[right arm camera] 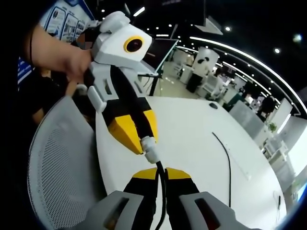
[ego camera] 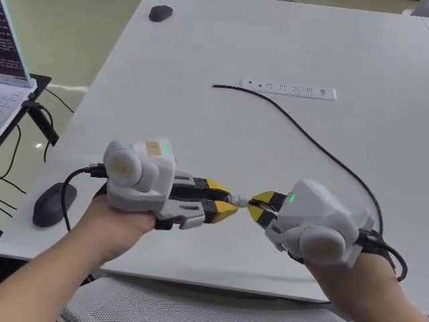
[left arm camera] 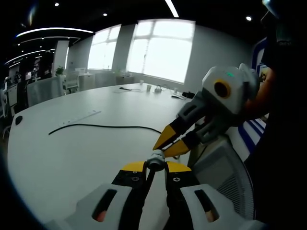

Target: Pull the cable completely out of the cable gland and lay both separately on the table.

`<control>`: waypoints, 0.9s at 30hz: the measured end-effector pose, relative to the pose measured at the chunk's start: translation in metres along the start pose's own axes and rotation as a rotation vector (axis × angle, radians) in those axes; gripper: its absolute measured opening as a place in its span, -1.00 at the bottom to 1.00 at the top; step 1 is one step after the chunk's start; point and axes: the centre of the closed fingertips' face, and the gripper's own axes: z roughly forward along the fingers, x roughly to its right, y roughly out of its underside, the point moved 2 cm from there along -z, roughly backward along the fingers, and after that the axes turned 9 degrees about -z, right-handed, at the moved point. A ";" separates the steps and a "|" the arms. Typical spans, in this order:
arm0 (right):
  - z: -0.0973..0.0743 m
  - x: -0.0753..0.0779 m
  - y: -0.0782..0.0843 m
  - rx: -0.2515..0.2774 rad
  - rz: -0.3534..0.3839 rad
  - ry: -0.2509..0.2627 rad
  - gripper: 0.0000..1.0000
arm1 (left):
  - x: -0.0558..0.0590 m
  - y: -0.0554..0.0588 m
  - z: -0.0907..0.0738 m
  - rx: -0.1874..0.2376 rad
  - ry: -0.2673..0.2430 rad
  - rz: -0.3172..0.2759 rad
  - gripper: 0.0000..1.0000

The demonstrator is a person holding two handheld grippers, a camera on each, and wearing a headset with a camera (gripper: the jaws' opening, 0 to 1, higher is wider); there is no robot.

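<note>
A small white cable gland (ego camera: 238, 200) hangs just above the table's near edge, between two grippers that face each other tip to tip. My left gripper (ego camera: 230, 201) comes in from the left, its yellow-tipped jaws shut on the gland (left arm camera: 156, 158). From the right, my right gripper (ego camera: 259, 203) is shut on the thin black cable (right arm camera: 163, 189), which runs between its jaws up into the gland (right arm camera: 149, 149). Both pairs of jaw tips are almost touching. In the left gripper view the right gripper (left arm camera: 169, 139) points in from the right.
A long black cord (ego camera: 301, 131) lies across the white table (ego camera: 201, 114), with a white power strip (ego camera: 289, 88) behind it. A dark mouse (ego camera: 160, 12) sits at the far edge. To the left are a laptop (ego camera: 10, 64) and another mouse (ego camera: 53, 203). A mesh chair (ego camera: 167, 302) is below.
</note>
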 end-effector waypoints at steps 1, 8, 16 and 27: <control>0.000 0.001 0.002 -0.002 0.008 0.002 -1.00 | -0.001 0.000 0.000 0.001 -0.001 -0.001 -0.70; 0.002 0.009 0.015 -0.031 0.079 0.021 -1.00 | -0.006 -0.002 -0.003 0.013 -0.010 -0.009 -0.70; 0.003 0.014 0.031 -0.054 0.188 0.042 -1.00 | -0.006 -0.002 -0.002 0.013 -0.012 -0.008 -0.70; 0.001 0.021 0.064 -0.106 0.359 0.071 -1.00 | -0.006 -0.004 -0.001 0.016 -0.012 -0.008 -0.70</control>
